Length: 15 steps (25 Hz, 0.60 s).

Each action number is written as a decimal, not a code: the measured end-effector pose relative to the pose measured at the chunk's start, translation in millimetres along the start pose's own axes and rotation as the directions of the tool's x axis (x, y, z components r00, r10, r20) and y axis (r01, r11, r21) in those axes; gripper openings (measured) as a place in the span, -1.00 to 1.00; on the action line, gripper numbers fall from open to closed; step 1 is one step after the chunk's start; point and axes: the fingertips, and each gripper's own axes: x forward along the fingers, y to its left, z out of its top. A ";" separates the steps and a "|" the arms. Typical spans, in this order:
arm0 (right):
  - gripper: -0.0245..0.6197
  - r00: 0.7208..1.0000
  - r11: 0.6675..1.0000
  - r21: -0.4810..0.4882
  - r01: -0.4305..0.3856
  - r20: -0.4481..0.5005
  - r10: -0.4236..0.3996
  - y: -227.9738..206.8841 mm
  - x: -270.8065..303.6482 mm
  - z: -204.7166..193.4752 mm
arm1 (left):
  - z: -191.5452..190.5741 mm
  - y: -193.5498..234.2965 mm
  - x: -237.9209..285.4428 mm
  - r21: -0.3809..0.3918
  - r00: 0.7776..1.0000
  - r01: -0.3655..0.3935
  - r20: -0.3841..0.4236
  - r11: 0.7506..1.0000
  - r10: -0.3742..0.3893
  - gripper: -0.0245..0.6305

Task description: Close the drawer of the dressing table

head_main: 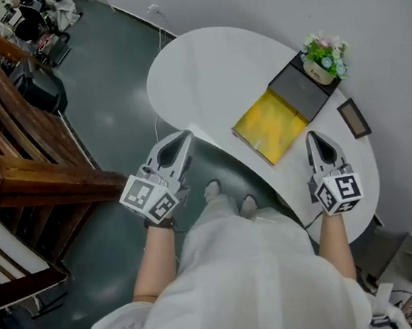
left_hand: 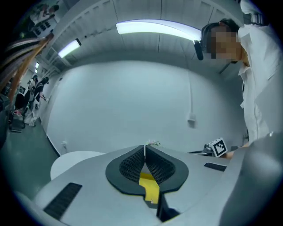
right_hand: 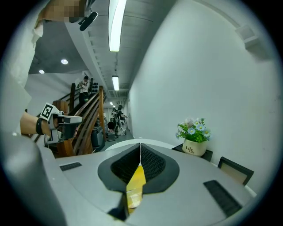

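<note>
The white kidney-shaped dressing table (head_main: 203,78) has its drawer (head_main: 270,128) pulled out at the front, showing a yellow inside. My left gripper (head_main: 185,136) hangs over the floor just left of the table's front edge, jaws shut and empty, pointing at the table. My right gripper (head_main: 314,138) is over the tabletop just right of the drawer, also shut with nothing in it. In the left gripper view the shut jaws (left_hand: 144,148) face the white wall. The right gripper view has its shut jaws (right_hand: 140,145) aimed along the table toward the flower pot (right_hand: 193,140).
A dark box (head_main: 307,88) with a small flower pot (head_main: 324,60) stands at the table's back, a picture frame (head_main: 354,118) lies beside it. A wooden stair rail (head_main: 17,146) fills the left. The person's shoes (head_main: 229,198) stand on the dark floor below the drawer.
</note>
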 end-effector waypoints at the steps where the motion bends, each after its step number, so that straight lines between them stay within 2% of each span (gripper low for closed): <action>1: -0.89 1.000 1.000 -0.001 0.018 -0.004 -0.018 -4.2 1.3 -0.1 | -0.3 4.1 14.9 -0.005 1.000 0.030 -0.003 1.000 -0.030 -0.86; 4: -0.89 0.996 0.996 0.006 0.090 -0.023 -0.090 -17.1 2.8 -2.0 | -3.0 13.7 59.1 -0.020 0.991 0.134 -0.022 0.991 -0.134 -0.86; 7: -0.89 0.983 0.984 0.018 0.175 -0.052 -0.174 -27.6 6.9 -3.9 | -5.5 19.8 101.8 -0.031 0.965 0.256 -0.054 0.966 -0.258 -0.86; 12: -0.89 0.946 0.950 0.024 0.311 -0.101 -0.308 -34.8 15.3 -9.0 | -5.6 29.1 158.6 -0.032 0.893 0.437 -0.101 0.899 -0.438 -0.86; 15: -0.89 0.919 0.924 0.034 0.381 -0.126 -0.375 -29.7 15.7 -12.0 | -12.7 33.5 176.8 -0.034 0.837 0.528 -0.146 0.848 -0.527 -0.86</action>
